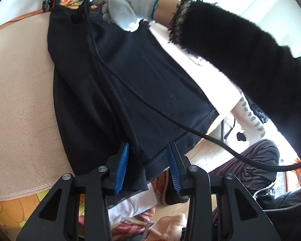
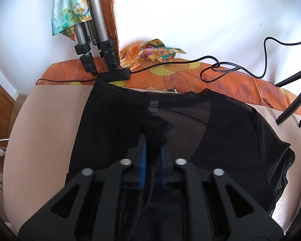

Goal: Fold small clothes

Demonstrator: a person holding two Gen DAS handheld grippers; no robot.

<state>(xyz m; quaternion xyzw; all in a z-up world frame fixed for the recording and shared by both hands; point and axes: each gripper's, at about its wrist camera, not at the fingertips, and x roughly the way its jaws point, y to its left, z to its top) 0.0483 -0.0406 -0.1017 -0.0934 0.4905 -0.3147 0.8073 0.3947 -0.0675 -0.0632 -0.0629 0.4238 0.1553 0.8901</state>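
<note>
A black garment (image 1: 130, 76) lies lengthwise away from the left tool (image 1: 147, 168), its hem between parted pads. The right tool (image 2: 153, 156) stands apart over the far end, nothing clamped.

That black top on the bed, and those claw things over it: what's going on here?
A person is folding a black garment spread on a beige blanket, using a hand-held claw in each hand. The left claw stands open over the hem at the near edge, nothing pinched. The right claw, held by a gloved hand, is open near the neckline with a flap of cloth between its fingers, not clamped. So the garment looks just released.
</note>
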